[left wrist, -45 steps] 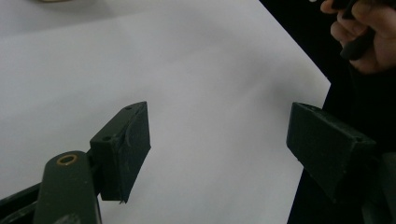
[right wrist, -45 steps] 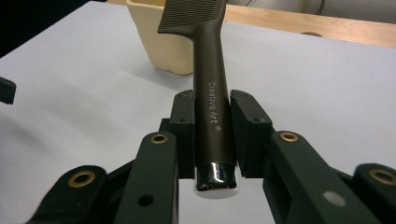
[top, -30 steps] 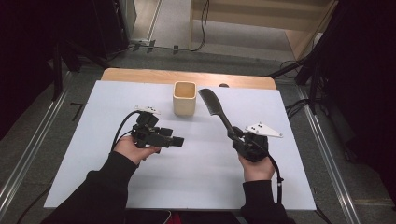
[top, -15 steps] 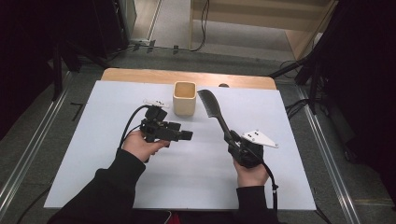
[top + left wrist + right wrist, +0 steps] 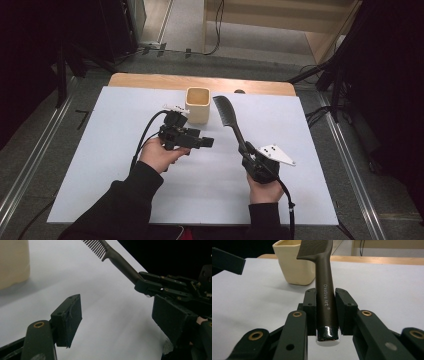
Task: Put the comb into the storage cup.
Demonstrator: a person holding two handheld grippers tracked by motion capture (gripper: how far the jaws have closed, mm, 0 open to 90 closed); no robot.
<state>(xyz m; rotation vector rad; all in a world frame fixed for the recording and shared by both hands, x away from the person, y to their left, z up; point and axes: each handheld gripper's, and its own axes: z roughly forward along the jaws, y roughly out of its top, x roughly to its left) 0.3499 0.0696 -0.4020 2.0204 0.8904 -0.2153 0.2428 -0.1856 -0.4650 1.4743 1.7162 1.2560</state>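
A dark brown comb point(image 5: 231, 120) is held by its handle in my right gripper point(image 5: 246, 151), which is shut on it; the teeth end points away from me, just right of a cream cup point(image 5: 198, 105). In the right gripper view the pads point(image 5: 343, 311) clamp the comb handle point(image 5: 325, 290), with the cup point(image 5: 294, 265) behind it. My left gripper point(image 5: 206, 142) hovers in front of the cup, open and pointing right toward the comb. In the left gripper view its gripper point(image 5: 120, 320) holds nothing; beyond it are the comb point(image 5: 120, 261), the right gripper point(image 5: 170, 287) and the cup point(image 5: 13, 262).
A white sheet point(image 5: 100, 165) covers the table, and a wooden strip point(image 5: 150, 80) shows at its far edge. Metal rails point(image 5: 35, 165) run along both sides. Cables trail from each gripper toward the person's sleeves.
The left gripper has moved right, toward the comb and the table's middle. The right gripper with the comb has drifted slightly nearer to me and leftward.
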